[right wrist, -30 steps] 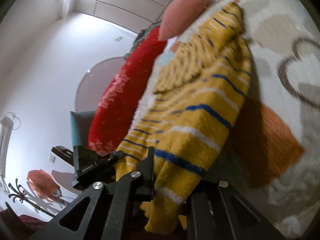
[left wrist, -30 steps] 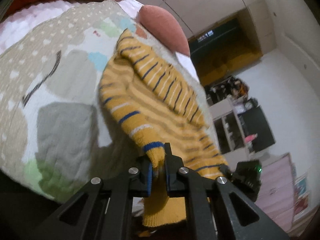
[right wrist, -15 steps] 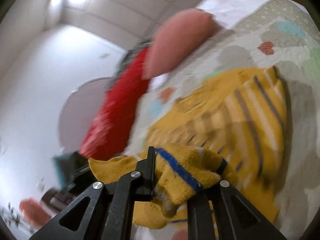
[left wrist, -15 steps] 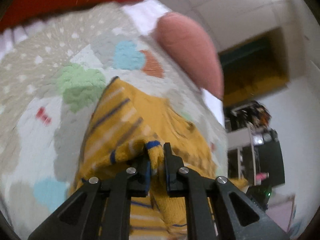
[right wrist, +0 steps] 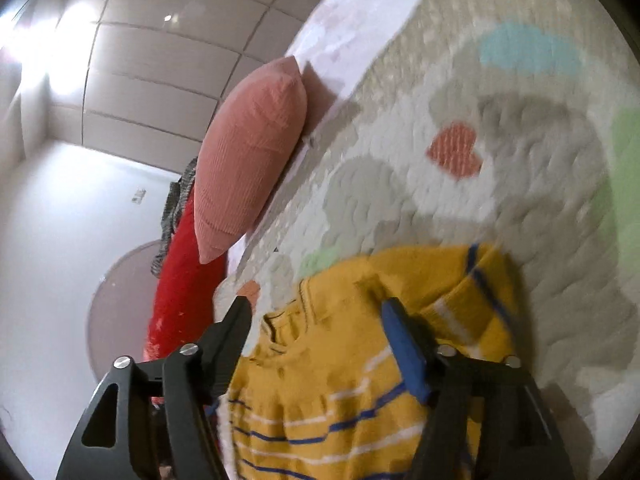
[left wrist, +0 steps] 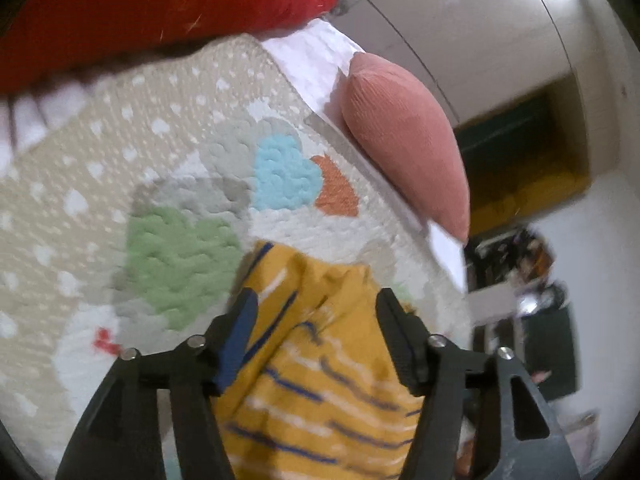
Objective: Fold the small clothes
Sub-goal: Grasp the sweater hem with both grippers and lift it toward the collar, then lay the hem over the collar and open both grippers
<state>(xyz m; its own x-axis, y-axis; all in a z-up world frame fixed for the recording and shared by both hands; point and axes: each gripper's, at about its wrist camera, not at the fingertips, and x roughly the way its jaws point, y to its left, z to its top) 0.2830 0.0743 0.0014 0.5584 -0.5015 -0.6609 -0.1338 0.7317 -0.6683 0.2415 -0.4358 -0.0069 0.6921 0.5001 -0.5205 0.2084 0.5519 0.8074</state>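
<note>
Opening on both sides: left gripper [left wrist: 316, 304] and right gripper [right wrist: 316, 312] jaws stand apart over the yellow striped sweater [left wrist: 320, 380], pads clear of knit; likely risk: a pad snags loose knit on withdrawal and drags the fold open across the quilt [left wrist: 120, 184].

Quilt, cushions and a dim room beyond

A patterned quilt [left wrist: 168, 168] with blue, orange and green hearts is covering the bed, a pink ribbed cushion [left wrist: 404, 144] is lying along its far edge on a white sheet [left wrist: 316, 52], and a red pillow [left wrist: 152, 12] is resting behind; cluttered shelving [left wrist: 516, 264] is showing, blurred, across the room.
</note>
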